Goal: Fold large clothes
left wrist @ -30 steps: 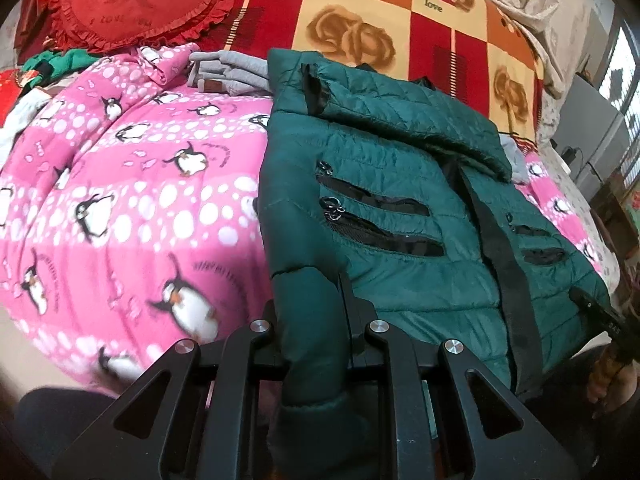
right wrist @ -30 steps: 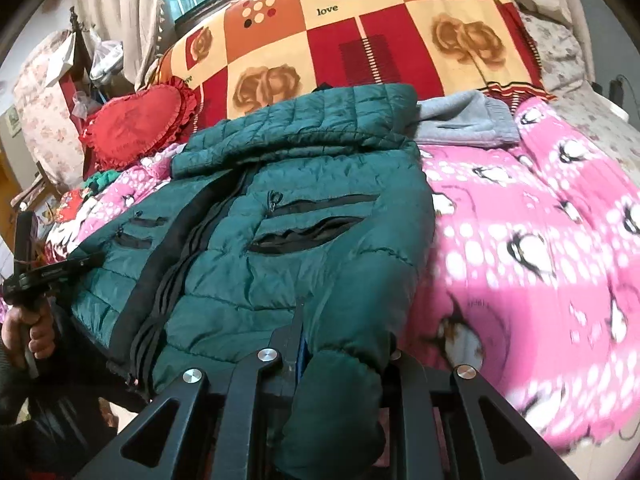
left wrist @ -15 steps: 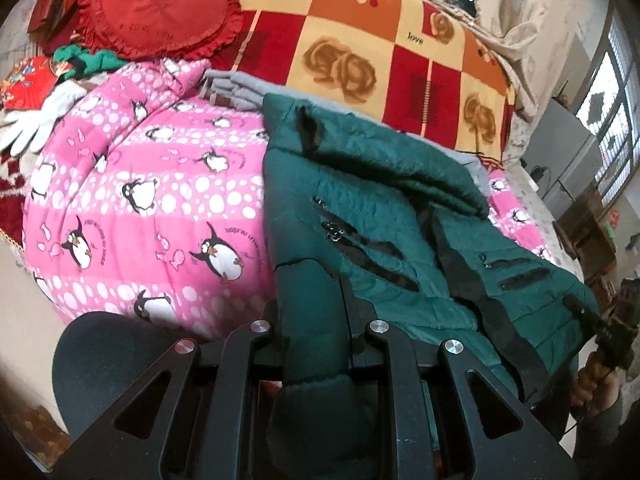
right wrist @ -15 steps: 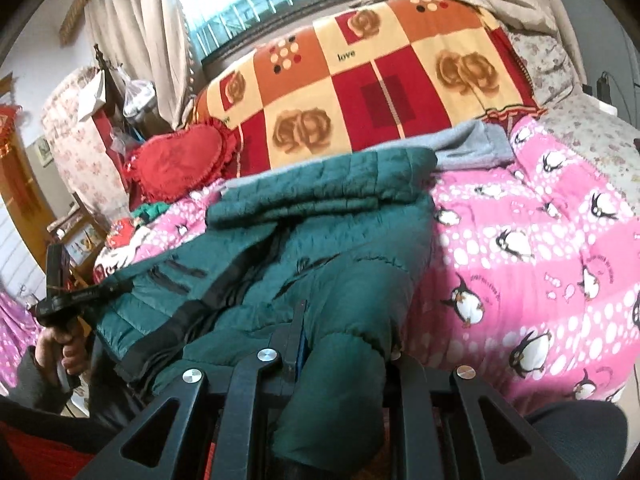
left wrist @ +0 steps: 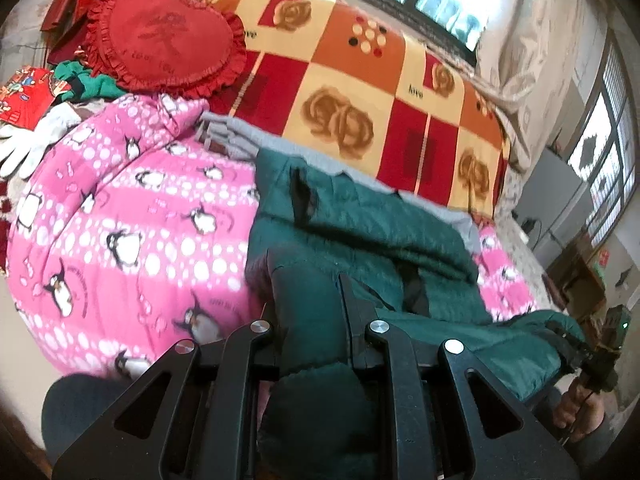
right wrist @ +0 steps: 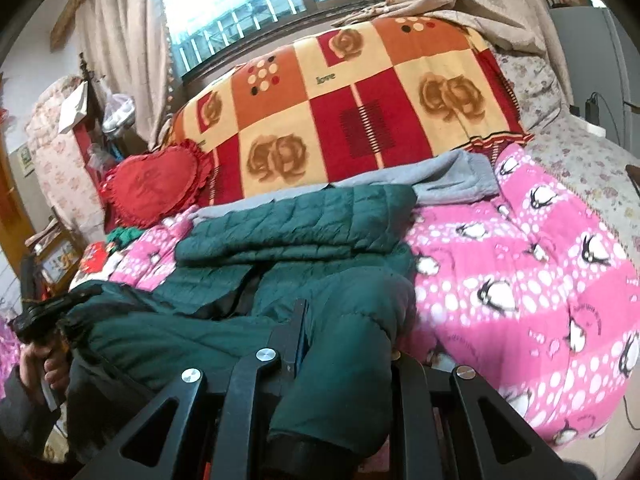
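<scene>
A dark green quilted jacket (left wrist: 360, 220) lies on a pink penguin-print quilt (left wrist: 132, 216), its near hem lifted off the bed. My left gripper (left wrist: 310, 300) is shut on the jacket's near-left corner, the padded fabric bulging between its black fingers. In the right wrist view the jacket (right wrist: 296, 216) shows again, and my right gripper (right wrist: 344, 320) is shut on its other near corner. Each gripper appears far off in the other's view, held by a hand: the right gripper (left wrist: 576, 354) and the left gripper (right wrist: 44, 314). The jacket's top edge still rests on the quilt (right wrist: 520, 264).
A folded grey garment (left wrist: 228, 136) lies behind the jacket. A red, orange and yellow rose-pattern blanket (left wrist: 360, 92) is piled at the back, with a red heart cushion (left wrist: 160, 36) at the left. White gloves (left wrist: 28, 148) lie at the bed's left edge. Curtains and a window (right wrist: 248, 4) stand behind.
Both grippers have risen with the jacket's near corners, lifting its lower half off the quilt. The jacket's front has bunched and its pocket zips have dropped out of sight. More window shows.
</scene>
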`<action>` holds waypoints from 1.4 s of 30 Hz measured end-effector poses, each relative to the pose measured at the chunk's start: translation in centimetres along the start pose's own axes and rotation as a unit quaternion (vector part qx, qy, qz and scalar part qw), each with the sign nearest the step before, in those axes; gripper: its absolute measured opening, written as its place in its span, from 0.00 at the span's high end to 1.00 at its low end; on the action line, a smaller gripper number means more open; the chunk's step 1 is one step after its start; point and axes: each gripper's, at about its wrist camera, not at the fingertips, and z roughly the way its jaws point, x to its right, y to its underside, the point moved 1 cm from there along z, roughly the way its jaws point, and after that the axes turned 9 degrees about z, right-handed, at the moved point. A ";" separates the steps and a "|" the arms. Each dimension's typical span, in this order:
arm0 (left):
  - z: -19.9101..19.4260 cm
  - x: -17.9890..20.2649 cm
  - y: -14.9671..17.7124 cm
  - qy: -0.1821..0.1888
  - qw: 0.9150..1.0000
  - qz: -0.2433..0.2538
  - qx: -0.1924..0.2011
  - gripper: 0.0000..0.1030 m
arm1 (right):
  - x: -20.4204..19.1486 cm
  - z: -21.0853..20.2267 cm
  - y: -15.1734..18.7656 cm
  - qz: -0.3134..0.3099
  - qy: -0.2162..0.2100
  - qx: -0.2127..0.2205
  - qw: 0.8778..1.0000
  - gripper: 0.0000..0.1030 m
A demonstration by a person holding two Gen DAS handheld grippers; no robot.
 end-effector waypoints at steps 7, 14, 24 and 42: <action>1.5 0.5 -3.6 -0.007 0.999 0.009 0.034 0.85 | -1.2 2.5 -4.3 -0.022 0.041 0.030 0.998 0.84; 2.9 1.1 -8.4 0.000 0.998 0.008 0.061 0.85 | -2.0 4.0 -7.9 -0.029 0.063 0.083 0.994 0.84; 12.0 -0.3 -13.3 -0.049 0.997 0.005 0.055 0.85 | -0.8 13.9 -14.1 -0.016 0.076 0.061 0.995 0.84; 31.2 -5.6 -13.5 -0.085 0.995 -0.030 -0.044 0.77 | 5.7 31.3 -15.2 0.058 0.084 -0.064 0.993 0.71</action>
